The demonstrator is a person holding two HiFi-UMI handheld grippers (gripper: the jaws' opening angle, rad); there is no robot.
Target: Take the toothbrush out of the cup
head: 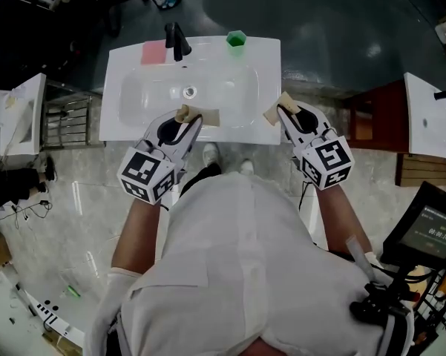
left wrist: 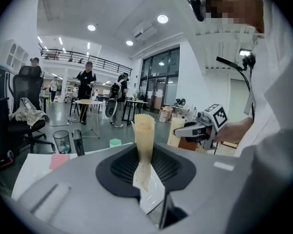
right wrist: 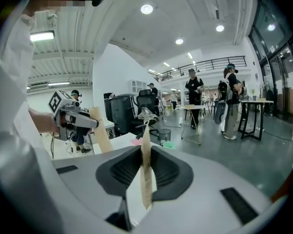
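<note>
- We judge this as the opening approach. Both claws hang over the 6 o'clock rim of the white sink (head: 126,128), and nothing has been picked up yet.
- The cup (head: 236,39), small and green, stands on the sink's back rim. It is at about 1 o'clock from the drain, just right of the black faucet (head: 176,41), with a pink block (head: 153,52) at 11 o'clock.
- The left claw (head: 197,116) shows its jaws pressed together as one beige strip, with nothing between them.
- The right claw (head: 280,108) reads the same in its own view: jaws together and empty.
- Next, we think one claw must open, travel toward 12 o'clock across the basin, and line up over the cup's mouth to pinch the toothbrush handle. The other claw could steady the cup.
- We cannot make out the toothbrush in any view. The cup is too small and too far away, so which way the handle leans is unknown.
</note>
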